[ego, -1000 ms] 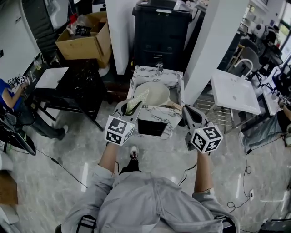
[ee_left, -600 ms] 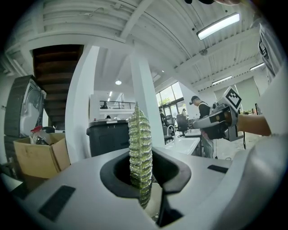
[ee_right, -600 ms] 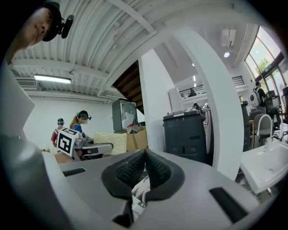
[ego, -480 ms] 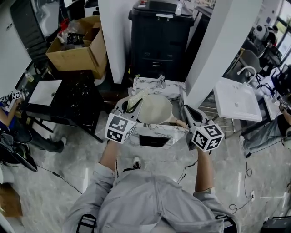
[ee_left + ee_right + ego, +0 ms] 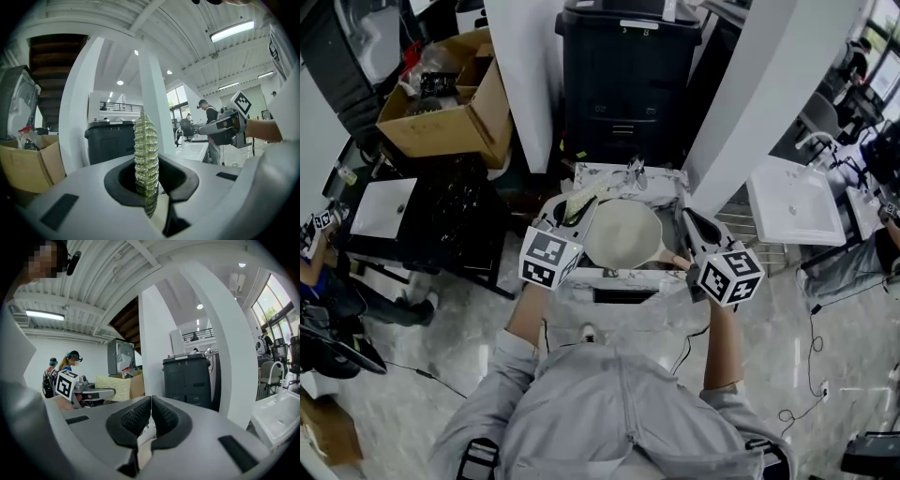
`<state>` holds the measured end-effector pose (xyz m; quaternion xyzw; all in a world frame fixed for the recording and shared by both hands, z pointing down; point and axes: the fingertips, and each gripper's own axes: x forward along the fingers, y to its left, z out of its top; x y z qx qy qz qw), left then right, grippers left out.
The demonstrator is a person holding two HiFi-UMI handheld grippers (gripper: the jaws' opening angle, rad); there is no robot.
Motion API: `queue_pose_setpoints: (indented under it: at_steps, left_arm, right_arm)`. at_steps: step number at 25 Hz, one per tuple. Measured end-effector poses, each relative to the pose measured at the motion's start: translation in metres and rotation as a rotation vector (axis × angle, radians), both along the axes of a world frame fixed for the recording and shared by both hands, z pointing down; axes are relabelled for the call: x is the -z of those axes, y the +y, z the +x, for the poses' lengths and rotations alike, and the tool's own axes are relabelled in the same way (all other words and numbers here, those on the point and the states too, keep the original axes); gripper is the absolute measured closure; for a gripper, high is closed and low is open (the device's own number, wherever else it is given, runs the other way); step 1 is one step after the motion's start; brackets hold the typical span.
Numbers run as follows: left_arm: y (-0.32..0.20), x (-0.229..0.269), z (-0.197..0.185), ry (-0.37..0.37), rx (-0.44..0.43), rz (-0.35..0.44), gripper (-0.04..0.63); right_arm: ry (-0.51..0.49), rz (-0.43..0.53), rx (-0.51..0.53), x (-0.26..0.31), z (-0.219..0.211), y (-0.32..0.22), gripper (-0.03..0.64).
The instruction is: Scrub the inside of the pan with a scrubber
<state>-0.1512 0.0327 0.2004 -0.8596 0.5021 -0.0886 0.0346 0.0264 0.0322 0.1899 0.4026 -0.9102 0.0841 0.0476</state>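
Scrubber (image 5: 581, 202) has drifted off the pan (image 5: 623, 234) bowl to its far-left rim. Left gripper (image 5: 569, 214) jaws are clamped on it edgewise. Right gripper (image 5: 686, 223) jaws are closed, seemingly on the pan handle, over the table (image 5: 661, 183). Judgement: scrubbing paused, and the next stroke must re-enter the bowl.

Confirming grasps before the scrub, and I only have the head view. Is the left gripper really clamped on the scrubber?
Observer: Yes. The left gripper view shows the scrubber edge-on and upright, pinched between the jaws of the left gripper.
Operator: Right gripper on the handle?
Observer: The right gripper view shows the right gripper with its jaws shut, and the pale and tan end of the pan handle caught low between them.
Operator: What does the scrubber's face look like?
Observer: In the right gripper view it is a flat, ribbed, pale yellow pad sticking out ahead of the left gripper.
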Motion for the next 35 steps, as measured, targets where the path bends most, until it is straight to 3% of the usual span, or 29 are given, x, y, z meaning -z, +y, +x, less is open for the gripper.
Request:
queue_pose_setpoints:
  at_steps: [6,11,13,18,22,28,35]
  left_arm:
    - [-0.041,-0.004,-0.018,0.012,-0.017,-0.018,0.526]
    - [-0.061,-0.019,-0.023,-0.021,-0.039,-0.04,0.526]
    - [-0.071,-0.029,-0.022,-0.037,-0.045,-0.06,0.526]
    - [-0.095,-0.064,-0.014,-0.001,-0.062,-0.138,0.526]
    - [-0.121,-0.103,-0.01,-0.005,-0.011,-0.212,0.525]
    - [-0.155,-0.154,-0.022,-0.001,0.159,-0.28,0.525]
    - [-0.182,-0.212,-0.024,-0.008,0.274,-0.386,0.525]
  right_arm:
    - [0.03,-0.007,-0.029,-0.004,-0.012,-0.039,0.581]
    - [0.045,-0.015,-0.067,-0.016,-0.013,-0.061,0.581]
    - [0.049,-0.033,-0.078,-0.024,-0.012,-0.069,0.581]
    - [0.057,-0.078,-0.085,-0.049,-0.001,-0.099,0.581]
    - [0.061,-0.104,-0.091,-0.069,0.015,-0.129,0.581]
    - [0.096,-0.14,-0.096,-0.103,0.039,-0.17,0.58]
    - [0.109,-0.198,-0.065,-0.144,0.045,-0.204,0.58]
